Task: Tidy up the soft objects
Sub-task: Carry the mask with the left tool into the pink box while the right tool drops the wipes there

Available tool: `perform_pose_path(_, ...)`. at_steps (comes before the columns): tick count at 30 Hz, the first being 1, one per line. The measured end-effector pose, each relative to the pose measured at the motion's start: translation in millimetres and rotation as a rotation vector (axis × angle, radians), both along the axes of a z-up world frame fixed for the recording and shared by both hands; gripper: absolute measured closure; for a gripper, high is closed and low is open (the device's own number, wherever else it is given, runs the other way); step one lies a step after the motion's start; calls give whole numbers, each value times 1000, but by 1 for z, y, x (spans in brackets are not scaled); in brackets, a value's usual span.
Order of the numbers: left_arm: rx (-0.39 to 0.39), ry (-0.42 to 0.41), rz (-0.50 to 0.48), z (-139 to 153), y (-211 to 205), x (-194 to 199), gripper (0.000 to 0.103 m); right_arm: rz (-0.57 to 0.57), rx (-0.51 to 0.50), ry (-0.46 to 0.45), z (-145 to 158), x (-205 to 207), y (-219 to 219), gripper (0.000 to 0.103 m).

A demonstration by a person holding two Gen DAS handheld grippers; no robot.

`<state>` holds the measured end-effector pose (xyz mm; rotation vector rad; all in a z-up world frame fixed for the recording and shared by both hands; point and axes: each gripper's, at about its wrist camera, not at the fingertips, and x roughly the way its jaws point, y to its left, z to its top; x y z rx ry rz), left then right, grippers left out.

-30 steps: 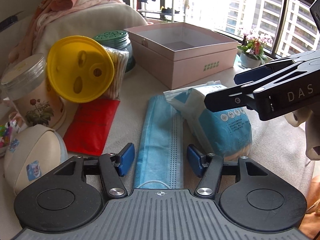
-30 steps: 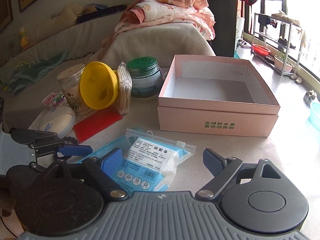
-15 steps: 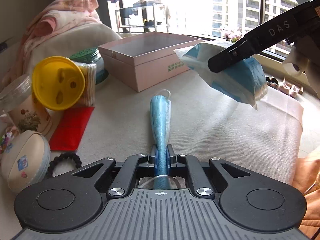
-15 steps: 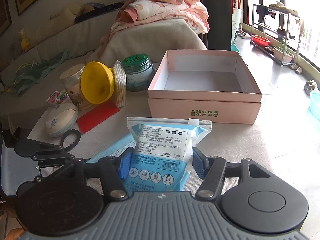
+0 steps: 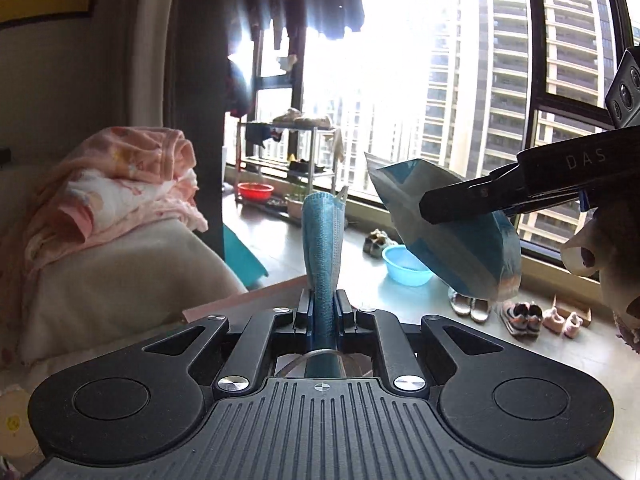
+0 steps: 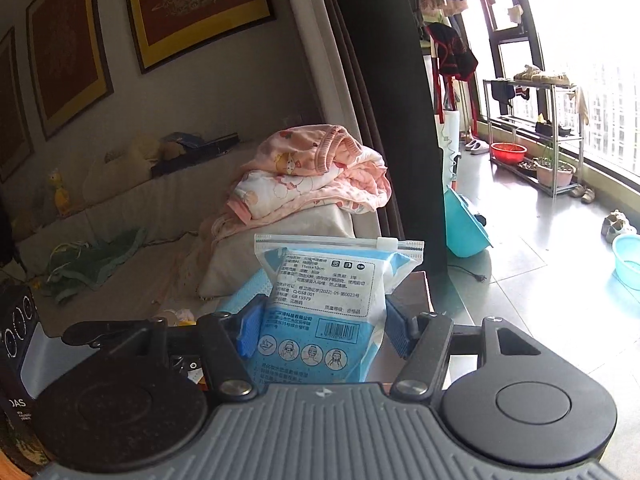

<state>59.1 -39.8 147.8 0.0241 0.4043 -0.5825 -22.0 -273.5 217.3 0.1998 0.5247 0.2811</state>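
Both grippers have lifted off the table since a second ago: left gripper (image 5: 323, 312) pinches the blue face mask (image 5: 323, 236) upright, right gripper (image 6: 322, 330) clamps the mask pack (image 6: 328, 300), both airborne near the pink box (image 5: 248, 300). Risk: the limp mask slips or flops outside the box on release; the smooth pack could slide.

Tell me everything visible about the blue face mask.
The blue face mask is a pleated, cloth-like surgical mask, folded lengthwise into a narrow strip. The left gripper is shut on its lower end, so it stands nearly upright in the air. A thin ear loop shows at its top. Nothing else touches it.
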Motion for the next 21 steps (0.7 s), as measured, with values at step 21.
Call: perform_pose_path(21, -156, 223, 85, -42, 70, 30, 84, -48, -69, 272, -106, 161, 36, 39)
